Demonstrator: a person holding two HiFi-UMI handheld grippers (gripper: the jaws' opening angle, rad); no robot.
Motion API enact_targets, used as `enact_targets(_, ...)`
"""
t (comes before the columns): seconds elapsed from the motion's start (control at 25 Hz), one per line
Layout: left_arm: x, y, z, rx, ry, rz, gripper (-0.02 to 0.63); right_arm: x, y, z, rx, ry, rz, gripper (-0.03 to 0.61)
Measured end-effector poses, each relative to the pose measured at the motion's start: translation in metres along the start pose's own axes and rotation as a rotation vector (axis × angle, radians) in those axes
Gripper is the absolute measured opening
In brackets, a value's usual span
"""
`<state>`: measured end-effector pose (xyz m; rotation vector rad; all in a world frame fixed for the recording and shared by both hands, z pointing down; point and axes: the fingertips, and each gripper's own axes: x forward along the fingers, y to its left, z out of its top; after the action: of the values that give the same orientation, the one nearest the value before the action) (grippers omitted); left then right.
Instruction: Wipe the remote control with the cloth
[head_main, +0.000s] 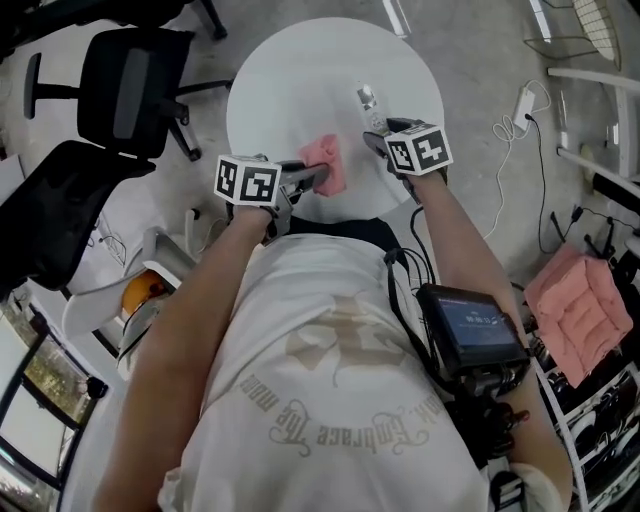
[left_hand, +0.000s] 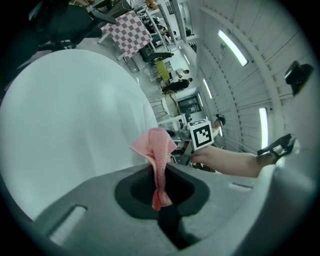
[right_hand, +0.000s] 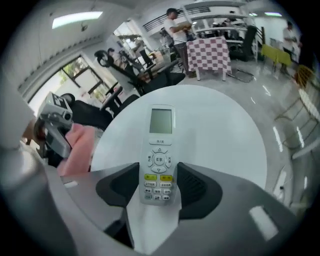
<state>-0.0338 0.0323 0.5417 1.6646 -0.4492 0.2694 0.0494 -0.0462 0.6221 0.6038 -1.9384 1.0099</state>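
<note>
The round white table carries nothing but what the grippers bring over it. Both things are already picked up, so, as I judge it, the fetching is done and all of the wiping is left.

The pink cloth hangs bunched from the left gripper, whose jaws are closed tight on a twisted fold of it, at the near middle of the table. The right gripper stands just to its right with its jaws set wide, their pads against both long sides of the remote at its button end.

The cloth is near the remote, to its left, but not touching it. No face of the remote has cloth on it.

The remote's long axis runs near to far, in line with the right gripper. Its screen end points to the far edge of the table and its keys face up. I cannot tell whether it rests on the table or is held just above it.
</note>
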Motion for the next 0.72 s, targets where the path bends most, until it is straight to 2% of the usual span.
enact_targets(0.2, -0.009, -0.001, 0.002, -0.010, -0.072, 0.024, 0.021, 0.007, 0.001, 0.002, -0.260, 0.120, -0.114, 0.249)
enact_targets(0.36, -0.013, -0.003, 0.002, 0.021, -0.103, 0.060, 0.021, 0.010, 0.005, 0.005, -0.429, 0.172, -0.169, 0.249)
enact_targets(0.56, -0.023, -0.001, 0.003, 0.046, -0.130, 0.106, 0.021, 0.013, 0.004, 0.006, -0.512, 0.204, -0.209, 0.252)
enact_targets(0.72, -0.032, 0.004, 0.010, 0.065, -0.153, 0.155, 0.021, 0.010, 0.004, 0.009, -0.503, 0.159, -0.210, 0.256)
